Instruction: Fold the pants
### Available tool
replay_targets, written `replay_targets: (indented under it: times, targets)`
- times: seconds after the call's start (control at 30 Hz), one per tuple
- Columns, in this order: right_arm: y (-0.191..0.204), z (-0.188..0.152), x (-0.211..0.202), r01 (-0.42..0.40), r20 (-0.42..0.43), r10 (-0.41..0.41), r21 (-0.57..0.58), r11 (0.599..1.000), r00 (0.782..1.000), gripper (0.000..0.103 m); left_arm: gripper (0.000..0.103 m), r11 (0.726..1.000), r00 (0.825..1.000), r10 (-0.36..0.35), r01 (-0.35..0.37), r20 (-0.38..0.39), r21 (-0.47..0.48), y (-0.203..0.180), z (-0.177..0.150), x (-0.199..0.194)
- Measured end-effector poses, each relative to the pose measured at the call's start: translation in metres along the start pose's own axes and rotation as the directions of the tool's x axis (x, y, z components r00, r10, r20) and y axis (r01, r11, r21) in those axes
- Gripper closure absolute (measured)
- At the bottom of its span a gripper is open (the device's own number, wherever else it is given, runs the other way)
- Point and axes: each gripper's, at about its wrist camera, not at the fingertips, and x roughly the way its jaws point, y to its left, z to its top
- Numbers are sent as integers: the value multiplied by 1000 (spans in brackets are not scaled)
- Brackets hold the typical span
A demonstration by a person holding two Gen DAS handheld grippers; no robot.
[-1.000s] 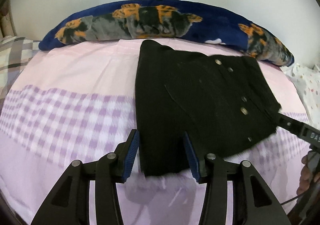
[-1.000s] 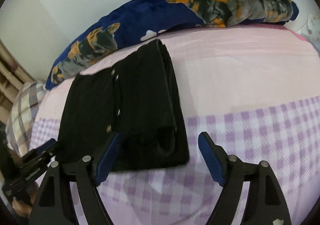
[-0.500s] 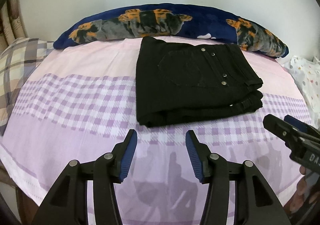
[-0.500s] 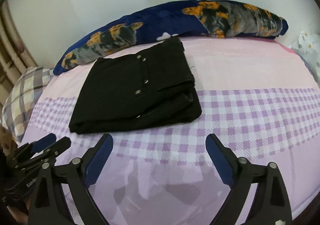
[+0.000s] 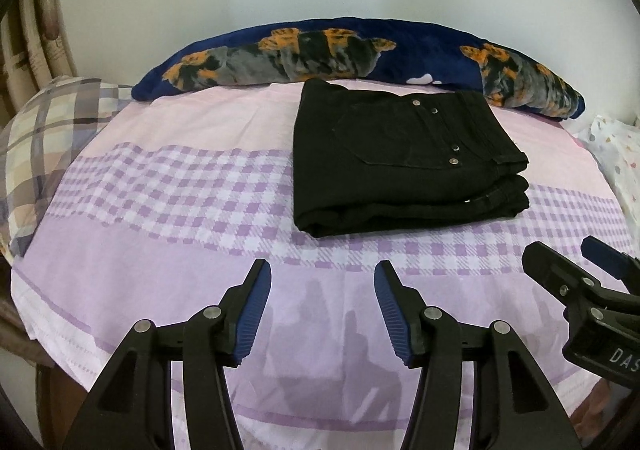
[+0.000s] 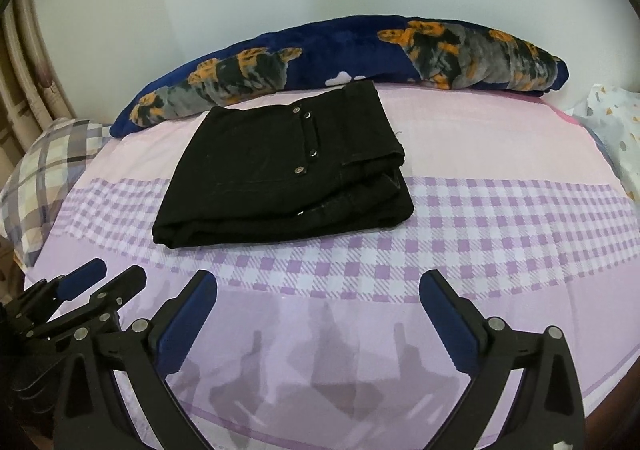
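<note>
- The bed sheet (image 5: 168, 250) fills most of both views in front of you: pale pink at the far side, a band of purple and white checks across the middle, plain lilac nearest to you.
- A long navy blanket roll (image 5: 360, 53) with orange and grey patches lies along the far edge of the sheet, against the white wall.
- The black pants (image 5: 392, 165) sit folded into a flat, layered rectangle on the sheet, straddling the pink part and the checked band. Their far edge lies just in front of the blanket roll. Metal rivets show on the top layer, and the stacked edges face the right in both views.
- A plaid pillow (image 5: 44, 137) lies at the left edge of the bed, and a white spotted cloth (image 5: 616, 153) lies at the right edge.
- Your right gripper (image 6: 318, 290) hovers over the lilac strip on the near side of the pants, clear of them. Its jaws are opening, the blue pads stand wide apart, and only sheet shows between them.
- Your left gripper (image 5: 322, 278) hovers over the same strip, also short of the pants. Its fingers stand apart, narrower than the right pair, with nothing between them.
- Each gripper shows at the edge of the other's view, side by side and apart.
</note>
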Motion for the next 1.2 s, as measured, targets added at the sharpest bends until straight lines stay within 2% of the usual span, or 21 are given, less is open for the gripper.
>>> replay_targets:
  times: [0.17,0.47,1.2]
  targets:
    - [-2,0,-1,-1,6,1,18,1000,1000,3,48,1000,1000,13,-13,8,-3,-2,-2,-4]
    - [5,3,-7,43,39,-41,-47,998,998,2,48,999,999,34,-34,17,6,-6,-6,-6]
    - [4,2,-3,40,24,-39,-50,998,999,2,48,999,999,44,-44,21,3,-4,-7,-6]
